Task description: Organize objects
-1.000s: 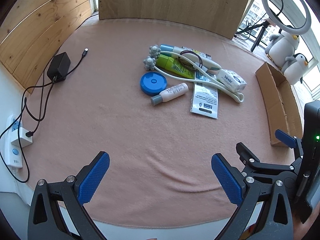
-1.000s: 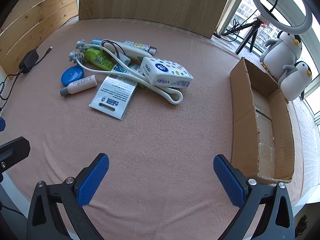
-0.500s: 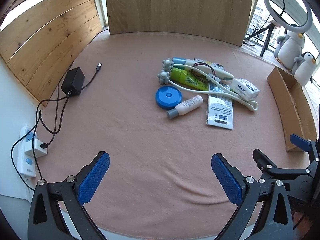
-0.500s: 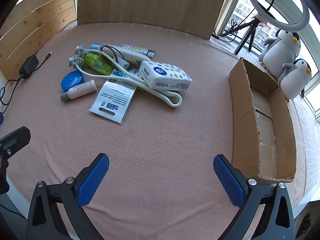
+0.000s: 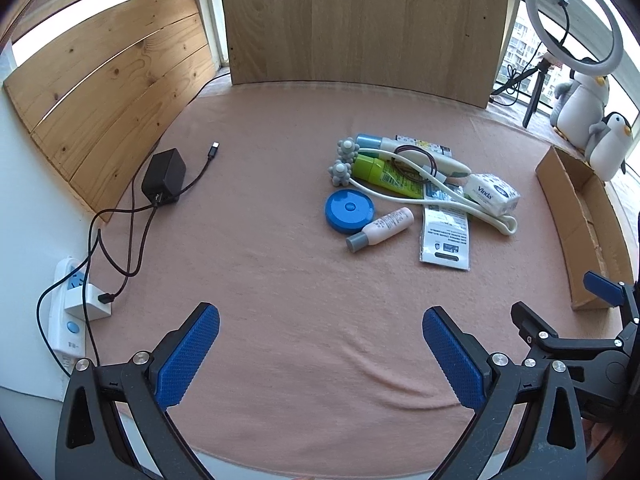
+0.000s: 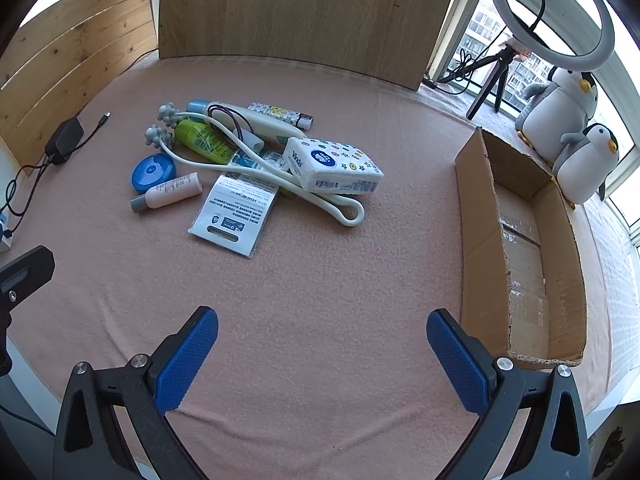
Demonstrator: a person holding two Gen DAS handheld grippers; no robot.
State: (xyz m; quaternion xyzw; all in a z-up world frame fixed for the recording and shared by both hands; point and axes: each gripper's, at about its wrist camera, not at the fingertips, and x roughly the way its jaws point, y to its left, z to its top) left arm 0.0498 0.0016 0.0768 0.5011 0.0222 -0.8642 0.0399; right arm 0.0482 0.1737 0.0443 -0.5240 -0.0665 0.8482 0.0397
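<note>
A heap of small objects lies mid-table on the pink cloth: a tissue pack (image 6: 334,166), a white neck massager (image 6: 280,178), a green tube (image 6: 202,140), a blue round tin (image 6: 153,168), a small pink bottle (image 6: 170,193) and a white printed packet (image 6: 236,214). In the left wrist view I see the same tin (image 5: 349,211), bottle (image 5: 380,229) and tissue pack (image 5: 492,194). An open cardboard box (image 6: 520,240) lies to the right. My left gripper (image 5: 320,354) and right gripper (image 6: 322,356) both hover open and hold nothing, near the front edge, well short of the heap.
A black charger (image 5: 164,176) with cables and a white power strip (image 5: 70,320) sit at the left edge. Wooden boards (image 5: 360,28) wall the back and left. Two plush penguins (image 6: 568,128) and a ring light (image 6: 552,12) stand beyond the box. The right gripper's frame (image 5: 576,340) shows at lower right.
Both grippers have pulled back and risen, so the heap and box look smaller and farther. Nothing on the table has moved. Both grippers stay open.
</note>
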